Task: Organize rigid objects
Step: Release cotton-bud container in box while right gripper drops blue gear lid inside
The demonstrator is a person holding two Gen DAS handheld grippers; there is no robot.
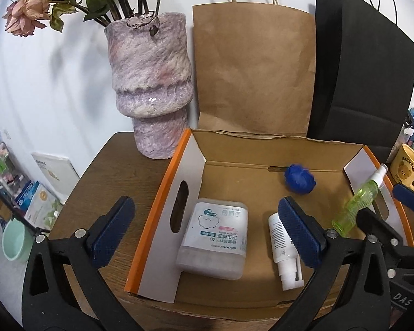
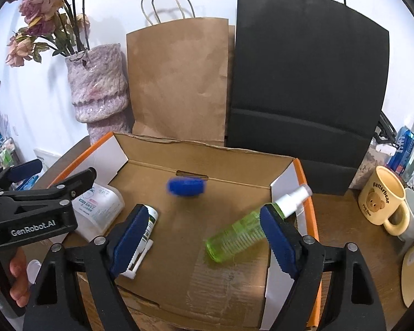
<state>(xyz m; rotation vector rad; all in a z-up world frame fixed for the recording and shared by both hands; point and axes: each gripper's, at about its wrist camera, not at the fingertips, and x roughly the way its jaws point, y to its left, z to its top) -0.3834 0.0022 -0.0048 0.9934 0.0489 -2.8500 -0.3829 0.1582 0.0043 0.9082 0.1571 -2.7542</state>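
An open cardboard box point(image 1: 312, 143) point(image 2: 207, 151) with orange edges sits on a brown table. Inside lie a white cotton-swab container point(image 1: 215, 237) point(image 2: 96, 209), a white pump bottle point(image 1: 283, 251) point(image 2: 143, 237), a green spray bottle point(image 1: 356, 207) point(image 2: 243, 231) leaning on the right wall, and a blue ball point(image 1: 299, 178) point(image 2: 186, 186), blurred, near the back wall. My left gripper point(image 1: 207, 226) is open above the box's left front, empty. My right gripper point(image 2: 204, 240) is open above the box's front, empty, and also shows in the left wrist view point(image 1: 386, 207).
A purple vase point(image 1: 151, 82) point(image 2: 98, 88) with dried roses stands at the table's back left. A brown paper bag point(image 1: 254, 69) point(image 2: 179, 82) and a black bag point(image 1: 372, 82) point(image 2: 309, 82) stand behind the box. A yellow bear mug point(image 1: 407, 168) point(image 2: 383, 198) sits to the right.
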